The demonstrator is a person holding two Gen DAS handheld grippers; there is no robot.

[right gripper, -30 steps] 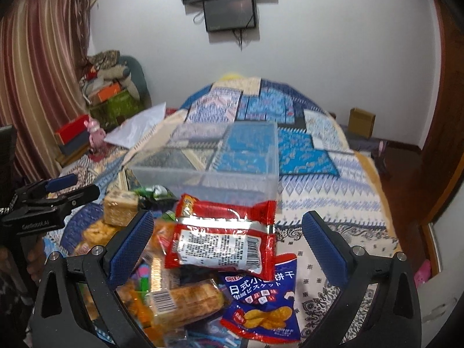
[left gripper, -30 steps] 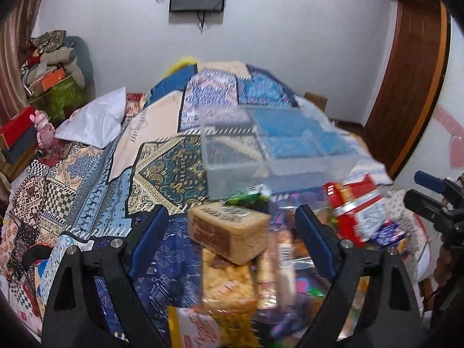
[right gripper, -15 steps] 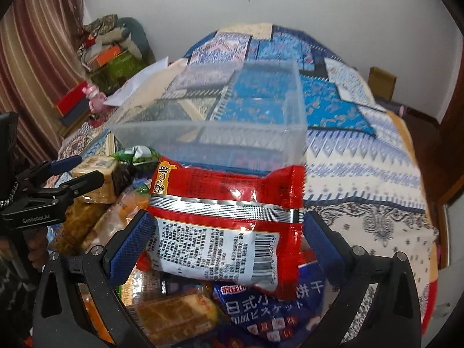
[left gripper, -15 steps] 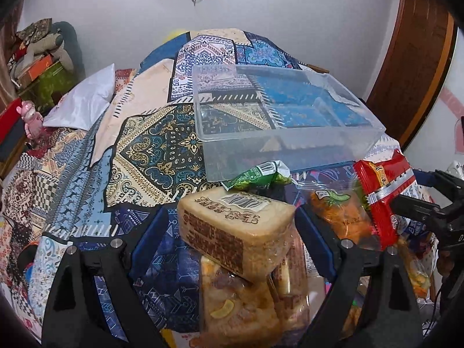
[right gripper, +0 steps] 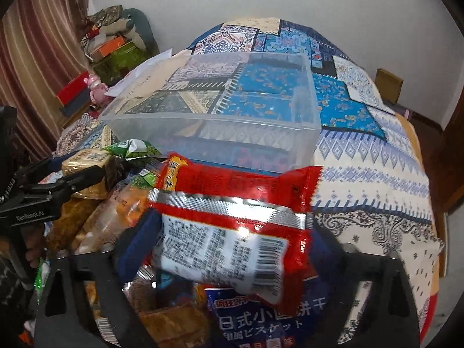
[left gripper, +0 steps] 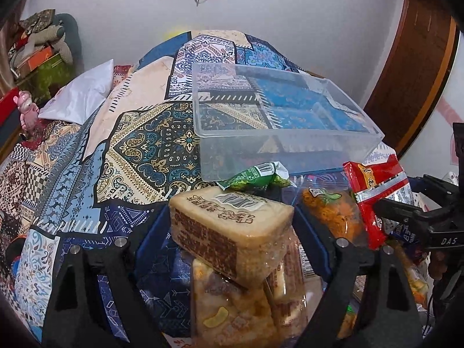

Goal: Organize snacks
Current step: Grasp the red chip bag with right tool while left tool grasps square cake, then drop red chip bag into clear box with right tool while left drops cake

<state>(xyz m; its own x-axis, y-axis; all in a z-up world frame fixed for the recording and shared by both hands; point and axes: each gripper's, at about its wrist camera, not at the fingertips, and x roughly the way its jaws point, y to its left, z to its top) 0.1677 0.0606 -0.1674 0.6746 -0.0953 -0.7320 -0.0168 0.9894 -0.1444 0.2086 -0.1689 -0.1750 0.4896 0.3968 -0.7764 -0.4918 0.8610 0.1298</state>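
Both packets have been raised since a second ago: the tan cake pack [left gripper: 232, 229] is clamped in the left tool [left gripper: 232, 232], the red packet [right gripper: 232, 232] in the right tool [right gripper: 229, 246]. Carrying over the clear bin [right gripper: 214, 121] on the bed and letting go is called for next.

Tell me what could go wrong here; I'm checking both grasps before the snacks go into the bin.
The left tool grips the tan block snack, which sits tilted and may twist free. The right tool holds a slick red packet that might slip. The clear bin looks light and could slide if bumped.
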